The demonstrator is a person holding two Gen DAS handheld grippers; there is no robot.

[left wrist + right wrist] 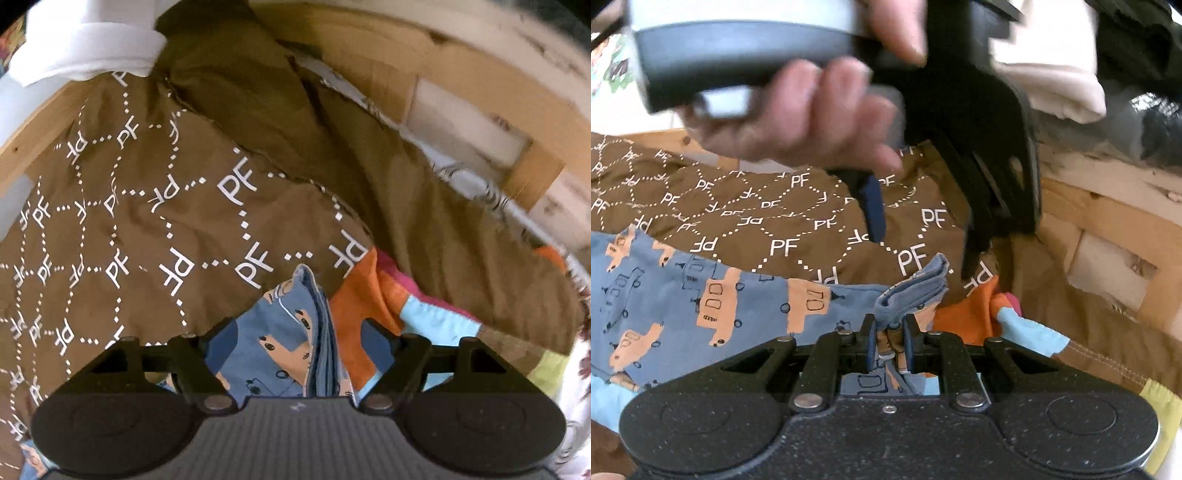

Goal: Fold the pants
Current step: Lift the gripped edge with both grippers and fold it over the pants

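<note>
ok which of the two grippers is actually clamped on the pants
The right gripper: its fingers pinch the bunched hem of the blue truck-print pants. The left gripper hangs open above the brown blanket.

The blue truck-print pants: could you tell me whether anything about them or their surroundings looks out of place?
Nothing looks damaged or spilled. The blue pants lie on a rumpled brown PF-print cover, their folded edge bunched and pinched in the right gripper. The left gripper is open above them.
</note>
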